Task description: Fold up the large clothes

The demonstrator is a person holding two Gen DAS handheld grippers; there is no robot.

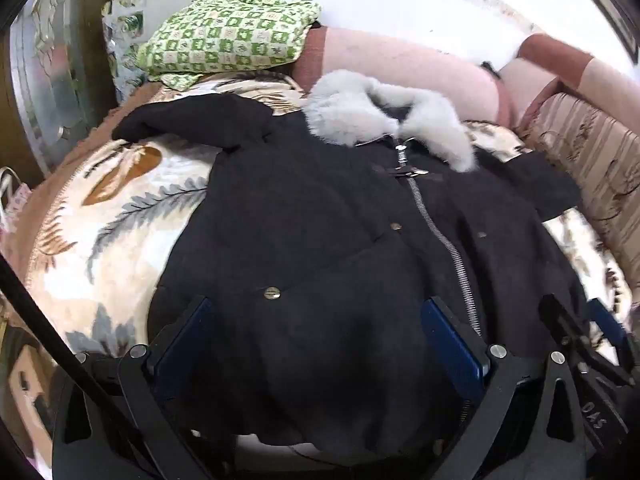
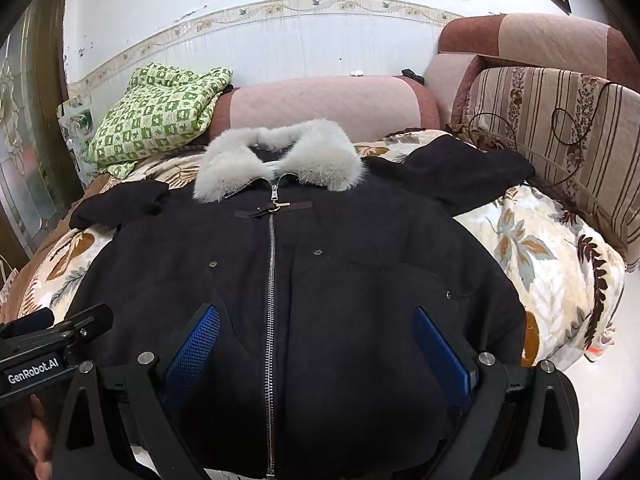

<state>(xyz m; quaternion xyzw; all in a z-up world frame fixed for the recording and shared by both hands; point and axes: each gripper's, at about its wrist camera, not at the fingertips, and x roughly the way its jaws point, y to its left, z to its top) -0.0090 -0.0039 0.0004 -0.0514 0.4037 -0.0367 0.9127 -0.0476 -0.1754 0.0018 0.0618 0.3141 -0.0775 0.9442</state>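
Nearest us, we find the left gripper [image 1: 316, 344] and right gripper [image 2: 316, 348] both with jaws spread wide and holding nothing, poised above the lower hem of the black coat [image 2: 320, 280]. The coat lies face up, zipped, sleeves out, on a leaf-patterned blanket [image 2: 540, 248]. Beyond its grey fur collar [image 2: 280, 156] we note a green checked cloth [image 2: 160, 116] and pink cushions [image 2: 320, 100].

Matt black cloth coat [image 2: 360, 264], fluffy grey fur collar [image 2: 276, 156], shiny metal zip [image 2: 272, 264], plush blanket [image 2: 532, 240].
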